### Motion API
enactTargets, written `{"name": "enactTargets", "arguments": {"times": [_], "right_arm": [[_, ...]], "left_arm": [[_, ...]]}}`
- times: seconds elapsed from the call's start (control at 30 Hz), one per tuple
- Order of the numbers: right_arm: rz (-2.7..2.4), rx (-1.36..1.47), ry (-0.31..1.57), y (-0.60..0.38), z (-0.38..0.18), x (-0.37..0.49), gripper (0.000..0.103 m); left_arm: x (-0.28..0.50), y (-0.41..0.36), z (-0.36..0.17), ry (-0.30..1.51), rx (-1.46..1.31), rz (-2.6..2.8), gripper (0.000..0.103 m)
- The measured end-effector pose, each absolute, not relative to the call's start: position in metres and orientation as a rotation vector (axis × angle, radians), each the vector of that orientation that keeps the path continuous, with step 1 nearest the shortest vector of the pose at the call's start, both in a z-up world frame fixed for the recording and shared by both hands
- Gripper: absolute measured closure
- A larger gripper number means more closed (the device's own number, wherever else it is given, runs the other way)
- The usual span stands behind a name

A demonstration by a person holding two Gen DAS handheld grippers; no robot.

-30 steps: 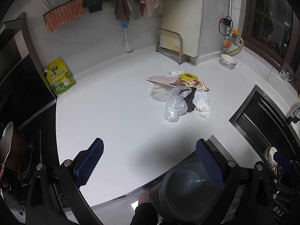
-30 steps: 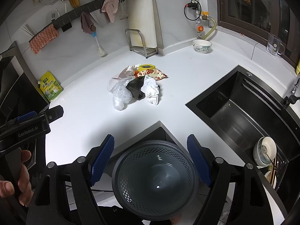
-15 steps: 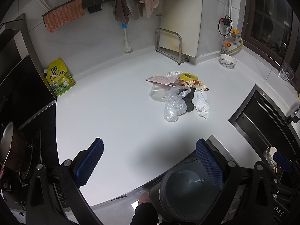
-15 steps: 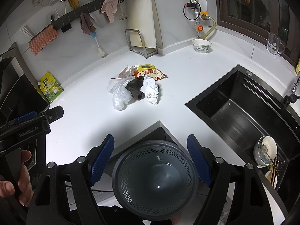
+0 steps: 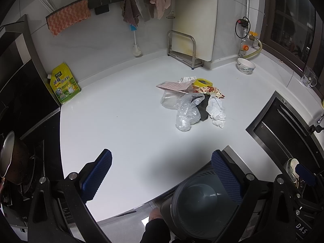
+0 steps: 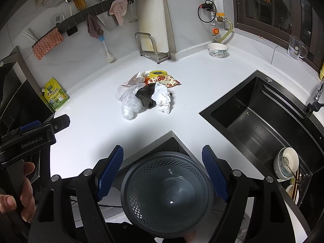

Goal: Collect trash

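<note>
A pile of trash [image 5: 192,101] lies on the white counter [image 5: 121,125]: clear plastic bags, white crumpled paper, a dark rag, a printed wrapper, a yellow tape roll and a pink card. It also shows in the right wrist view [image 6: 147,93]. A grey perforated bin [image 6: 167,192] stands on the floor below the counter's corner, also low in the left wrist view [image 5: 202,206]. My left gripper [image 5: 162,174] is open and empty over the counter's front edge. My right gripper [image 6: 163,170] is open and empty above the bin.
A black sink [image 6: 263,117] with dishes sits at the right. A bowl [image 6: 217,49], a cutting board in a rack [image 6: 152,46] and a yellow seasoning pouch [image 5: 63,83] stand along the back. A stove with a pot [image 5: 12,158] is at the left.
</note>
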State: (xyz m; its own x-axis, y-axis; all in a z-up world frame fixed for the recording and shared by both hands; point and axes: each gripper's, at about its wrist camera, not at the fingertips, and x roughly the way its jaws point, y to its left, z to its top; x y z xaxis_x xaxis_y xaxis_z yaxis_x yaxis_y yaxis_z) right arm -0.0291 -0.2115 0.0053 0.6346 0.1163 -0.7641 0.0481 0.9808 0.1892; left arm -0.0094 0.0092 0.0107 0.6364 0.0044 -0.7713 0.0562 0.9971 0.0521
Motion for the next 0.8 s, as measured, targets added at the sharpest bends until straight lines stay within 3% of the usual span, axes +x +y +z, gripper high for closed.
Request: {"name": "enactTargets", "arguments": {"times": [0.8], "right_arm": [[0.152,0.216,0.892,-0.238,-0.02,-0.027,0.027]], "left_arm": [[-0.029,0.01,-0.005,0.904,0.036,0.08,0.006]]}}
